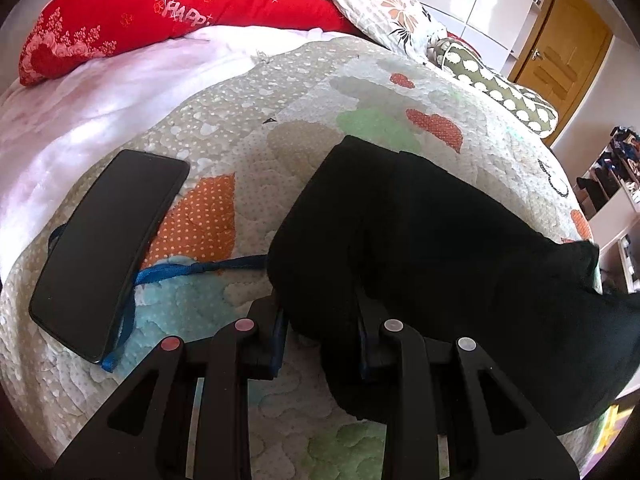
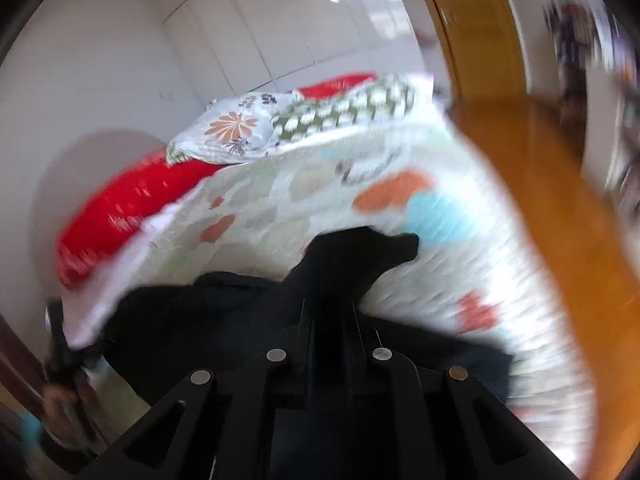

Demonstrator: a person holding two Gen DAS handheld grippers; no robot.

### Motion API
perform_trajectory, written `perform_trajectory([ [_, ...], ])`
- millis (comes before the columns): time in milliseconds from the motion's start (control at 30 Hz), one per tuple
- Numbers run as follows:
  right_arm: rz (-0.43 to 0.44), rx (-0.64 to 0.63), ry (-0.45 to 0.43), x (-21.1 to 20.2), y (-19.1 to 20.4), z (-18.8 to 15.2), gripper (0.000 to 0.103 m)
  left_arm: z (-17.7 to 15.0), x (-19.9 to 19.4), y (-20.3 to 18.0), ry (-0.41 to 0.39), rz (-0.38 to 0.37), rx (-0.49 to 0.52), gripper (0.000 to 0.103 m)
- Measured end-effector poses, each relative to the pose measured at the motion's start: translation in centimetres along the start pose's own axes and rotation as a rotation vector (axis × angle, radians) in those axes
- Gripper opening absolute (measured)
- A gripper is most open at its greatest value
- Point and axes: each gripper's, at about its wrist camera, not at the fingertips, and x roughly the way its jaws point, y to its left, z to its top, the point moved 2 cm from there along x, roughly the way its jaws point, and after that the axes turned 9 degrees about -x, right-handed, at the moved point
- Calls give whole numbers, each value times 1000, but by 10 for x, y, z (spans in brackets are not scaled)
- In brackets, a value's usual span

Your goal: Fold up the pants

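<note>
Fingers of left gripper [image 1: 320, 320] narrow, pinching black pants [image 1: 440, 240]; right gripper [image 2: 330, 312] fingers clamped on same cloth.

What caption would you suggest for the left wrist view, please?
Left gripper clamps a fold of the black pants on the patterned quilt, beside a dark phone.

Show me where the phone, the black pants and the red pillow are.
phone [image 1: 108, 248], left wrist view, middle of its dark screen.
black pants [image 1: 440, 240], left wrist view, middle of the bunched fabric.
red pillow [image 1: 160, 16], left wrist view, near its lettering.
</note>
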Motion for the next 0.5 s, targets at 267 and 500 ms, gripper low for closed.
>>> perform_trajectory([
  [267, -31, 33, -55, -51, -20, 3, 59, 1, -3, 0, 3, -6, -10, 26],
  [500, -164, 133, 165, 2, -68, -54, 59, 0, -2, -1, -3, 9, -1, 26],
])
